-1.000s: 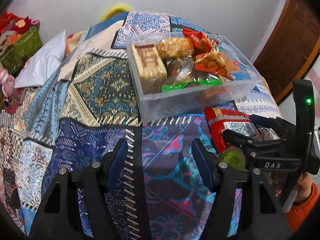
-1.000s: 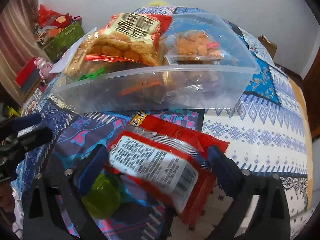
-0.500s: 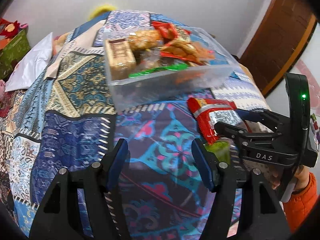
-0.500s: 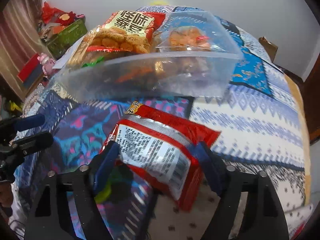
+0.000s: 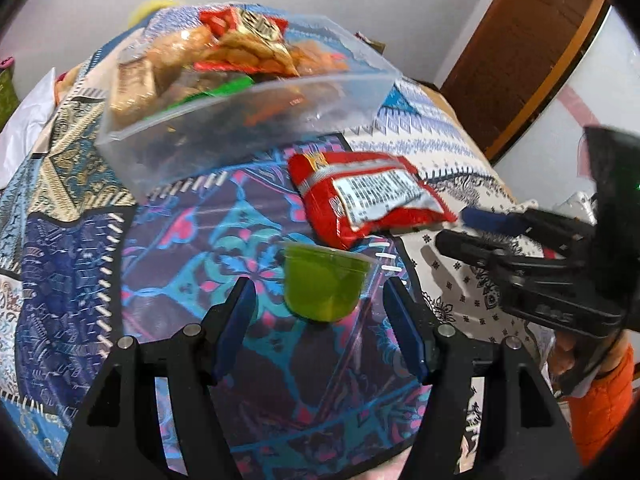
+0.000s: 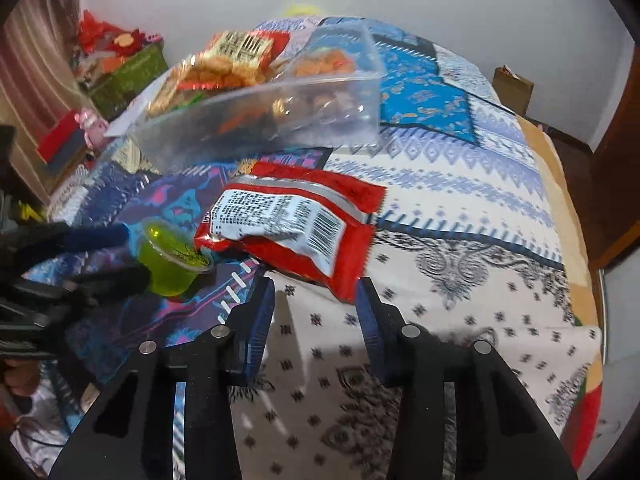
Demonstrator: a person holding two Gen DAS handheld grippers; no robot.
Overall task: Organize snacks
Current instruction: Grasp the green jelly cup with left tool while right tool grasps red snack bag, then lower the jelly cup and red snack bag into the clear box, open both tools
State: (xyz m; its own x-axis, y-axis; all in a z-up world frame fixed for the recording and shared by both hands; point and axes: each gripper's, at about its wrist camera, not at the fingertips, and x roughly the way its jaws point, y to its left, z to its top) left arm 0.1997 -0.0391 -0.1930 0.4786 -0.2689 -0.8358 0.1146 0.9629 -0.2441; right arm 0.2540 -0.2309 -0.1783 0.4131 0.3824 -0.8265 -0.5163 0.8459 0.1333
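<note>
A green jelly cup (image 5: 324, 284) lies on its side on the patterned quilt (image 5: 192, 264). It sits between the tips of my left gripper (image 5: 318, 286), which is open with a gap on each side of the cup. Just beyond it lies a red snack packet (image 6: 296, 220), label side up. My right gripper (image 6: 315, 284) is closing its jaws right behind the packet's near corner, and the pads do not press on it. Further back stands a clear plastic box (image 5: 240, 120) full of snack bags. From the right wrist view, my left gripper (image 6: 134, 254) reaches the cup (image 6: 172, 260).
A brown door (image 5: 532, 40) stands at the right. Green and red boxes (image 6: 128, 68) and a white bag (image 5: 20, 140) crowd the quilt's far left side. A cardboard box (image 6: 512, 88) sits beyond the far right edge. An orange sleeve (image 5: 600, 400) holds the right gripper.
My left gripper has swung right, so the green cup now sits between its tips. My right gripper has drawn back off the red packet and its jaws have narrowed.
</note>
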